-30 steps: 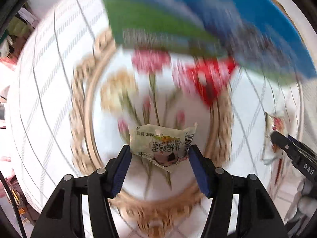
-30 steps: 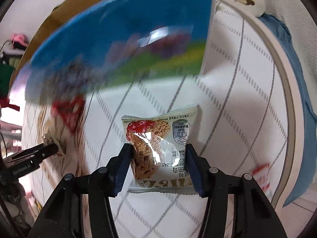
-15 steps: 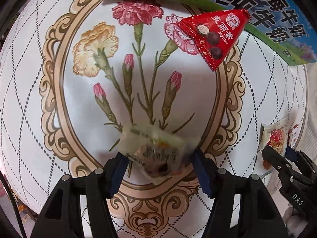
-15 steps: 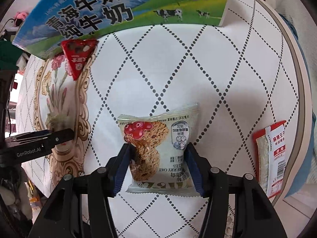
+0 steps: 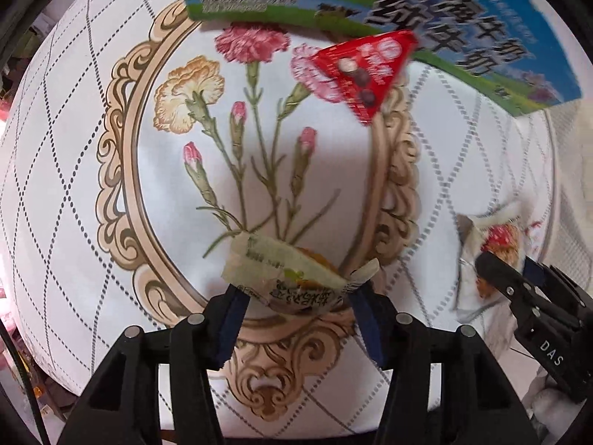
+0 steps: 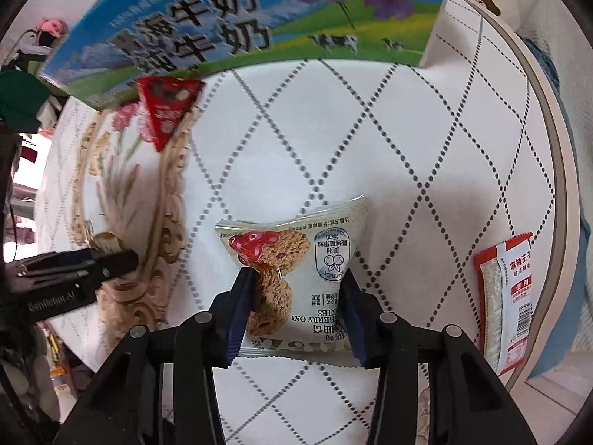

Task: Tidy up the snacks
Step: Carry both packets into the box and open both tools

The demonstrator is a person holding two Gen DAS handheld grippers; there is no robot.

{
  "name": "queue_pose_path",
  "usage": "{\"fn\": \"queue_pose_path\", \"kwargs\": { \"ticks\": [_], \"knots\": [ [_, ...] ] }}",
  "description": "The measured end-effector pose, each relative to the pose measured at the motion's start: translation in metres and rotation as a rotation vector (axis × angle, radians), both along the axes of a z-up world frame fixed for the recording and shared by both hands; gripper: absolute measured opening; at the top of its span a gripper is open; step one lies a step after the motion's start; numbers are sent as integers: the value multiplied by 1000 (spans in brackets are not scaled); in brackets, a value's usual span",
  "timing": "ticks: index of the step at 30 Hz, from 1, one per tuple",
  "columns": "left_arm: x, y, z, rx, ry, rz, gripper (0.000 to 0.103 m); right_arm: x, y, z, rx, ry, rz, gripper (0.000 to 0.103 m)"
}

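My left gripper (image 5: 298, 296) is shut on a small pale green snack packet (image 5: 292, 274), held a little above the flower-printed tablecloth (image 5: 111, 74). My right gripper (image 6: 296, 285) is shut on a cranberry oat cookie packet (image 6: 296, 263) over the diamond-patterned cloth. A red triangular chocolate packet (image 5: 361, 70) lies against the blue and green milk carton box (image 5: 463, 26); both also show in the right wrist view, the packet (image 6: 166, 107) under the box (image 6: 241, 26). Each gripper shows in the other's view, the right (image 5: 519, 289) and the left (image 6: 85, 267).
A red and white snack packet (image 6: 507, 296) lies near the table's right rim (image 6: 545, 141). Blue cloth hangs beyond that rim. Clutter lies off the table's left side.
Both grippers have stayed shut on their packets. The left packet has tilted and lifted. The view has steadied from blur, and the box and red packet now sit a little nearer.
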State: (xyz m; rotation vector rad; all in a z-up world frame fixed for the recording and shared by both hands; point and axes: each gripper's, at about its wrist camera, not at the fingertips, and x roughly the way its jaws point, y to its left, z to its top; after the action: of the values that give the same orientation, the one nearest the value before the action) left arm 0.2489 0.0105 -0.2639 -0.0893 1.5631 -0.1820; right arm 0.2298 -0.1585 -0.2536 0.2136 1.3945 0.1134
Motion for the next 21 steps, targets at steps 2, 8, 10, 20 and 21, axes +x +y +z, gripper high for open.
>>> {"fn": "queue_pose_path", "kwargs": {
  "ticks": [2,8,10,20,21],
  "knots": [
    [1,-8,19,-32,-11,-12,52,1,2,11,31,-18,-2,47],
    [18,-25,81,-147,-91,-27,52,17,-5,64,129,-109,-30,47],
    [28,-29,101,-176,-118,-30,52,24,-13,82,146,-146,-38,47],
    [139,-36,167,-110,-250,-67,52,127,-49,150,112,-291,-88,47],
    [153,-41,165,-99,-247,-62,52,137,-54,149,108,-288,-91,47]
  ]
}}
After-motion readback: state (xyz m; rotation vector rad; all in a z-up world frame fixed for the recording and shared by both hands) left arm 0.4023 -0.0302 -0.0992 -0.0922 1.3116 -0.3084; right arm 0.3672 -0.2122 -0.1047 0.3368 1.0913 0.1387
